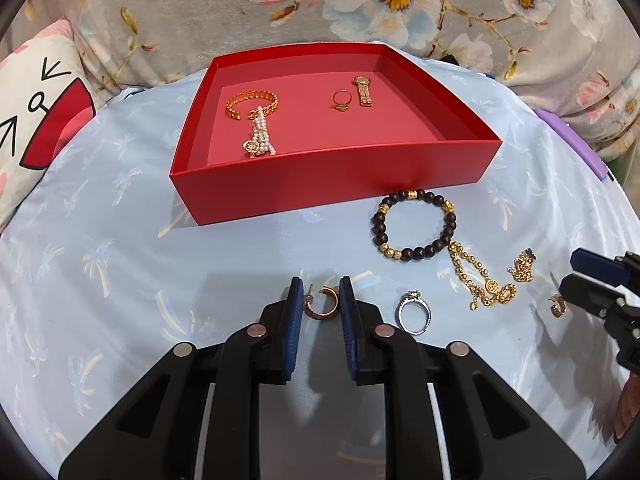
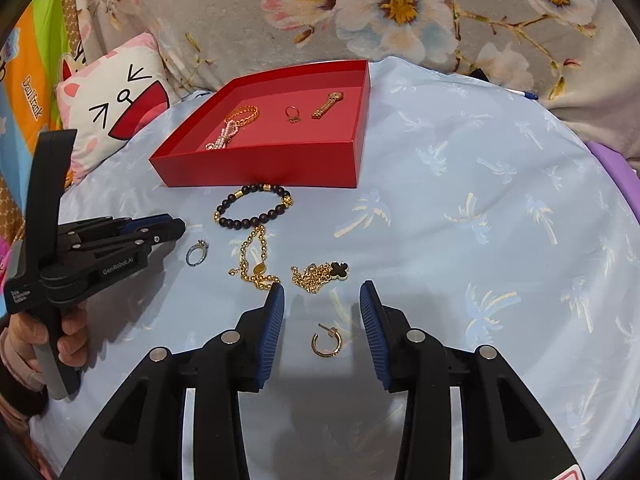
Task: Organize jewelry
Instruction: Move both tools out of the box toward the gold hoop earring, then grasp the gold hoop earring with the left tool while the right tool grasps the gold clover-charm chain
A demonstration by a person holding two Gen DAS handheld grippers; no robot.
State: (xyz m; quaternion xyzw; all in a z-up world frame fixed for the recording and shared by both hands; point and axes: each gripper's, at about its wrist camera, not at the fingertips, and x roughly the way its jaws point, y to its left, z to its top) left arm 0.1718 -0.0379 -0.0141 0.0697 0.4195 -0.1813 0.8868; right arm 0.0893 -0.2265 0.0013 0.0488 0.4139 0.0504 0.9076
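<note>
1. We take the shallow red cardboard tray point(image 1: 336, 184) as our landmark; it sits on the pale blue palm-print cloth point(image 1: 120, 264) covering the surface.
2. Inside the tray we see a gold chain-link bangle point(image 1: 251, 105), a pink pearl bracelet point(image 1: 260, 138), a small gold ring point(image 1: 341, 99) and a gold watch point(image 1: 363, 89).
3. Our left gripper point(image 1: 320, 300) is on the near side of the tray. Its blue-padded jaws are nearly together, clamped on a gold hoop earring point(image 1: 322, 306) that still lies on the cloth.
4. Beside it, nearer than the tray's right corner, lies a silver ring with a stone point(image 1: 414, 312).
5. Just in front of the tray's near wall lies a dark-bead bracelet with gold beads point(image 2: 256, 208); nearer than that lie a gold bead chain point(image 2: 256, 268) and a gold chain with a black clover charm point(image 2: 320, 274).
6. Our right gripper point(image 2: 322, 308) is nearer still. Its jaws stand apart, straddling a second gold hoop earring point(image 2: 326, 342) without touching it.
</note>
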